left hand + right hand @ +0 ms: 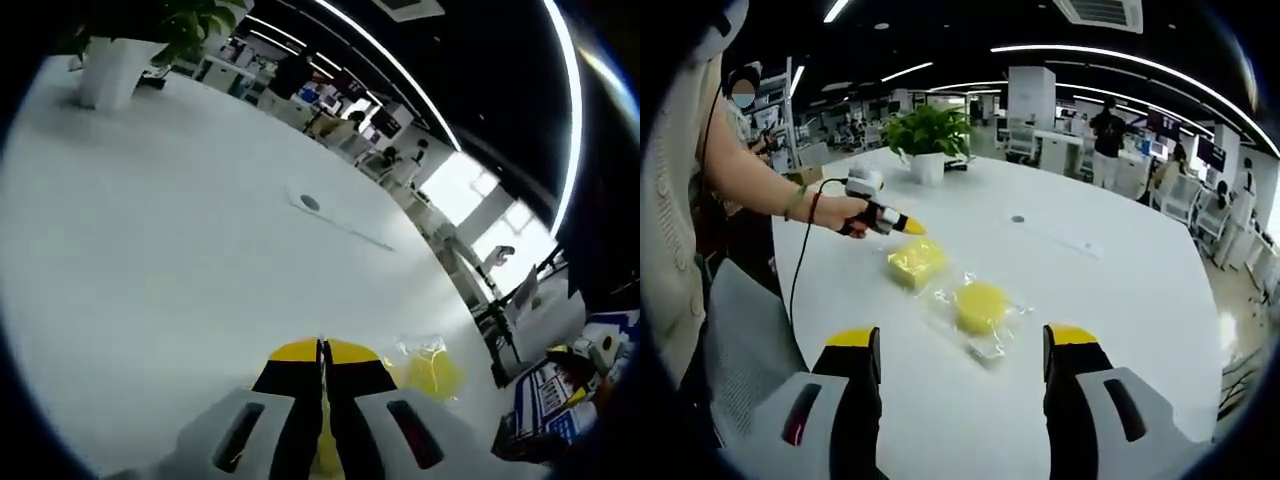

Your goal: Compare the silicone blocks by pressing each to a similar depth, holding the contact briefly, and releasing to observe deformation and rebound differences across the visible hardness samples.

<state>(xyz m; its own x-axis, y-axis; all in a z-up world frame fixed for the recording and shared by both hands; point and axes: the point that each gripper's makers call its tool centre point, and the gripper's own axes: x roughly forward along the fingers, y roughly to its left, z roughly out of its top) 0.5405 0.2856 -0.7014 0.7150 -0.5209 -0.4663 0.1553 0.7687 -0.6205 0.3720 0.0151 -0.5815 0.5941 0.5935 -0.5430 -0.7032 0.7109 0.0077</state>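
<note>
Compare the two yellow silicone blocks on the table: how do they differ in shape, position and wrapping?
The far block looks squarish; the near block looks rounder. The far block lies just ahead of the left hand-held gripper, whose jaws are closed; the near block lies closer to the open right hand-held gripper. Clear wrapping spreads visibly around the near block. Both are yellow, resting untouched on the white table.

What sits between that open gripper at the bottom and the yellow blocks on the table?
Nothing solid: bare white table lies between the right gripper and the nearer yellow block. That block does sit in a clear plastic wrapper.
</note>
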